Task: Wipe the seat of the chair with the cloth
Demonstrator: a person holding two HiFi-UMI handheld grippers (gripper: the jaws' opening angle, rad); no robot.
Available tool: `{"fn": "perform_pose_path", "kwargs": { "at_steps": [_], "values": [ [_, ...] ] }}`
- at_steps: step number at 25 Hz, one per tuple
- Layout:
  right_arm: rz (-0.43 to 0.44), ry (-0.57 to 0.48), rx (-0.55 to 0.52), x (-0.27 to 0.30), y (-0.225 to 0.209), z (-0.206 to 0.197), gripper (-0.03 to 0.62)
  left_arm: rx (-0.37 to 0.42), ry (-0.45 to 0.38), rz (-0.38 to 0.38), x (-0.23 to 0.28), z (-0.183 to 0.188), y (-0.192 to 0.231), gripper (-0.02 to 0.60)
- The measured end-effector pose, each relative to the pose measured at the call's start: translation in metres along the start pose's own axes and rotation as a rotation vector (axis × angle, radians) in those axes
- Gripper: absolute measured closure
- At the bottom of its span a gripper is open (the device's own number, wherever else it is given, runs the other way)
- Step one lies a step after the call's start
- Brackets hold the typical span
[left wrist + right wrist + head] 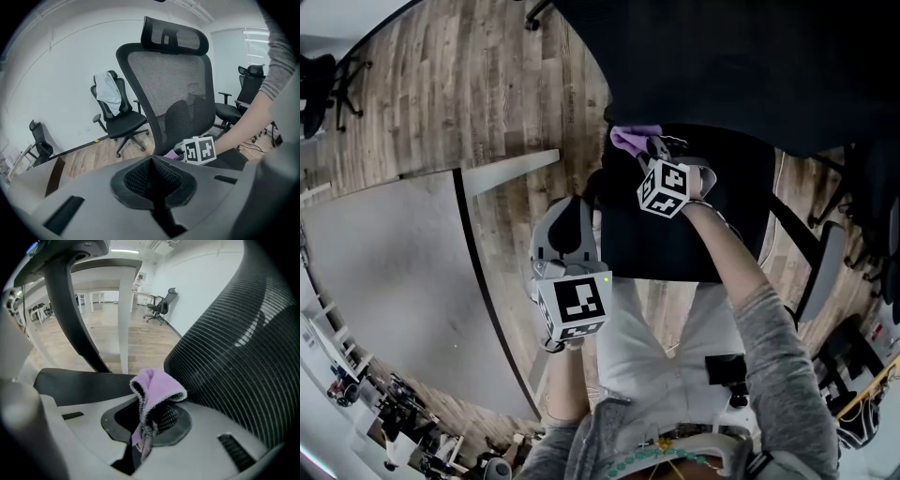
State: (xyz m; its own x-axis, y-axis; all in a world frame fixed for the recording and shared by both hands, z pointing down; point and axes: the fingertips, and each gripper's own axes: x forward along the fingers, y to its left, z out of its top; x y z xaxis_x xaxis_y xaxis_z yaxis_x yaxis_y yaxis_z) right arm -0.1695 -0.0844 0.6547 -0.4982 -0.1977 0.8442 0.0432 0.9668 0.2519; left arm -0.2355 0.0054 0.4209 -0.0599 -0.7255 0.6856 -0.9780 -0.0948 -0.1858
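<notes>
- Two grippers here: the right gripper [143, 427] is clamped on a purple cloth [157, 387], which pokes up out of its jaws.
- The cloth is over the back end of the black chair seat [675, 234], right by the mesh backrest [243, 357]. Can't tell if it's touching the seat.
- The left gripper [154, 185] has its jaws pressed together with nothing in them, just beside the seat's left edge, over the wood floor [487, 94].
</notes>
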Motion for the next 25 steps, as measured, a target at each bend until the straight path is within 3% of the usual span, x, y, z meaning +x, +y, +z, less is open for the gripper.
{"fn": "perform_pose_path", "kwargs": {
  "at_steps": [10,25],
  "values": [
    [0.03,0.112,-0.012,0.043,0.01,-0.01,0.546,-0.002,-0.003,-0.011,0.001,0.001,0.001,0.572],
    [0.047,0.107,-0.005,0.045,0.009,-0.013,0.546,0.016,-0.007,0.007,0.0,0.001,0.001,0.572]
  ]
}}
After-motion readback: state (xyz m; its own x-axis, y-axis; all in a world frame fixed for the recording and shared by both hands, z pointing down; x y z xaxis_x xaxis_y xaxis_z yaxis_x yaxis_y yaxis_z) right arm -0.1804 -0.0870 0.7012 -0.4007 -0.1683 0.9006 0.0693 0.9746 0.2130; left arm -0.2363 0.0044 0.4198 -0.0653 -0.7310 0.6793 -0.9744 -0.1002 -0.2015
